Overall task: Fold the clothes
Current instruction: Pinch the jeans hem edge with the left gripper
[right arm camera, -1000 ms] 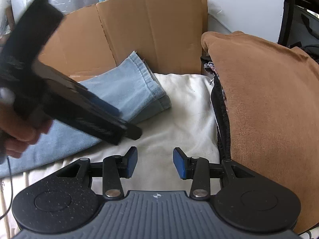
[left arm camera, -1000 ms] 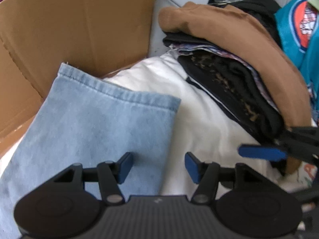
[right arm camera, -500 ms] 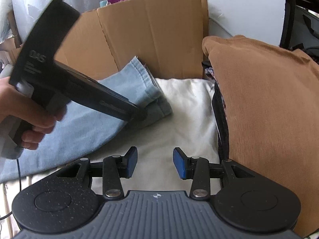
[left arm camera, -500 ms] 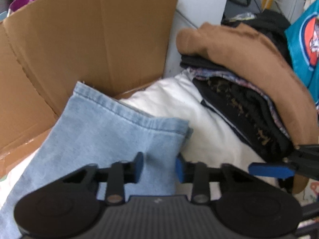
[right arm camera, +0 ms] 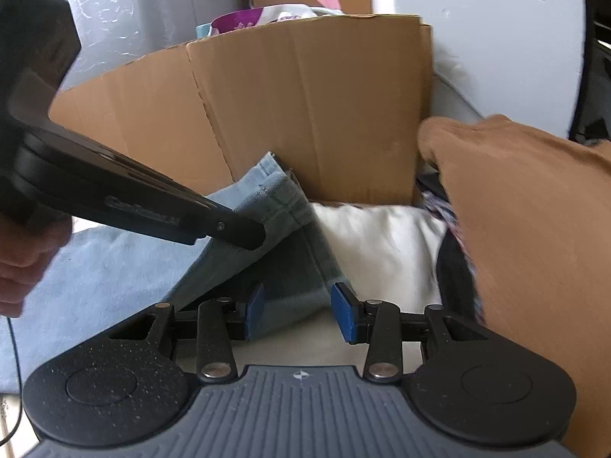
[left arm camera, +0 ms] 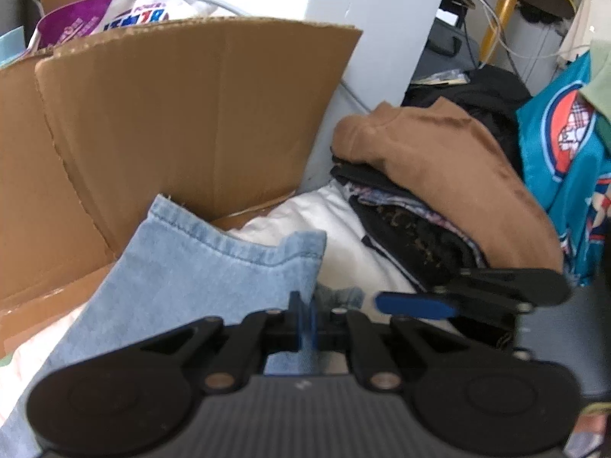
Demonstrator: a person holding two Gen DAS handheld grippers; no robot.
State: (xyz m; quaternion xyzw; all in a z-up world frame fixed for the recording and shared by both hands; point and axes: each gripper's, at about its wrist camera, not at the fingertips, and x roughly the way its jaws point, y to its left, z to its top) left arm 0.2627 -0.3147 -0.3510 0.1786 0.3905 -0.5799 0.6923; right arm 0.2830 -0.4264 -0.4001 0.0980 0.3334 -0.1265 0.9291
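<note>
One light-blue denim piece [left arm camera: 214, 267], hem pinched by left gripper [left arm camera: 304, 320]; right gripper [right arm camera: 298, 311] spread around its corner. One folded pile [left arm camera: 439, 198], one cardboard box [left arm camera: 191, 114].

The denim garment [left arm camera: 198, 267] lies on a sheet [left arm camera: 336, 225], its hemmed end toward the cardboard box [left arm camera: 183, 114] that stands behind it. To its right, in the left wrist view, sits a stack of folded clothes [left arm camera: 439, 198], with a printed jersey [left arm camera: 565, 160] further right. The left claw [left arm camera: 305, 322] pinches the garment's near corner, lifting it off the sheet. The right claw [right arm camera: 298, 311] sits just right of it, the raised cloth between its parted fingers. A bag [left arm camera: 99, 19] pokes up behind the box.
</note>
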